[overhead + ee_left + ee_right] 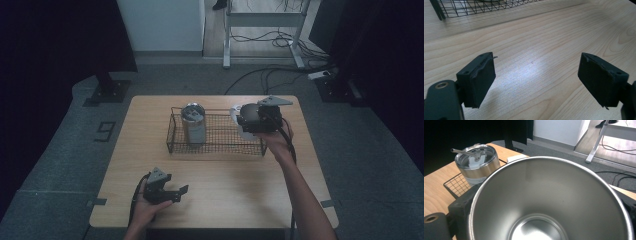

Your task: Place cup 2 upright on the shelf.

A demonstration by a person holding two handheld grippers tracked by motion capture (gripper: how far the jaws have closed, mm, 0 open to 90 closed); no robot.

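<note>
Left gripper (pixel 176 192), near the table's (pixel 225 200) front edge: jaws spread wide, nothing between them. Wire basket (pixel 220 140), centre toward the rear edge: lidded tumbler (pixel 193 122) upright at its left end. Right gripper (pixel 239 120), above the basket's right end: jaws clamp an open steel cup (pixel 549 200).

Your lidded tumbler (pixel 193 122) blocks the left end of the wire basket (pixel 218 148); its middle stays open, and bare table (pixel 235 185) spreads across the frame's lower centre.

Left gripper (pixel 536 80) jaws apart over bare table (pixel 544 40); wire basket (pixel 474 7) beyond.
</note>
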